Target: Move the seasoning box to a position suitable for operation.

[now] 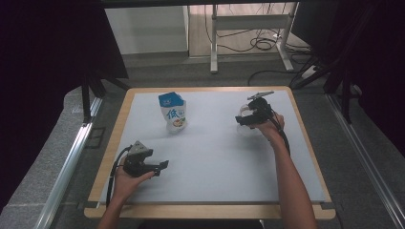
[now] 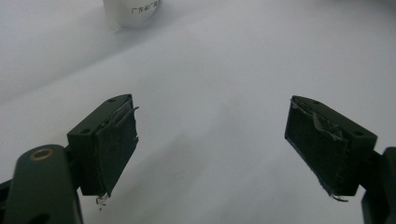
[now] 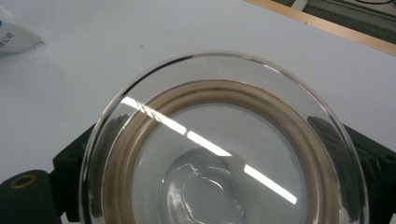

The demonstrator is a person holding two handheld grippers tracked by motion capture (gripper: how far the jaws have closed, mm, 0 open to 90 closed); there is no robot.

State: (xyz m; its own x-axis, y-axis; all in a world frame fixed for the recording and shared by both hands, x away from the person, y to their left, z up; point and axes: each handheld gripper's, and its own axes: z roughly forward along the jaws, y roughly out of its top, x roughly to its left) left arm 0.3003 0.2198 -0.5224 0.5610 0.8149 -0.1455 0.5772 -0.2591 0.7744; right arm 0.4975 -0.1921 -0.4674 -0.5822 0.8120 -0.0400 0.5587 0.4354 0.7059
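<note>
Right tongs (image 1: 244, 119) clamped on a round clear glass lid with a tan sealing ring (image 3: 224, 154), one black jaw at each side of the rim. Held at the far right part of the desk, above a clear glass jar (image 1: 249, 130) that is hard to make out in the high view; whether lid and jar touch, cannot tell. Through the glass in the right gripper view, a rounded transparent shape at the centre, contents not discernible. Bright streaks of reflected light across the lid's face.

Left tongs (image 2: 210, 149) spread wide apart, gripping nothing, worn dark pads (image 2: 112, 149) facing each other over bare surface. Seen from above, positioned at the near left of the desk, well apart from the lid, jaws pointing right.

Farther out, a white pouch with a blue top and printed characters (image 1: 173, 113) standing upright near the far middle, sealed, contents hidden, between the two tongs but nearer the far edge. Bottom of the same pouch at the upper edge of the left gripper view.

Light grey desk with a pale wooden border (image 1: 215, 162) under everything.
</note>
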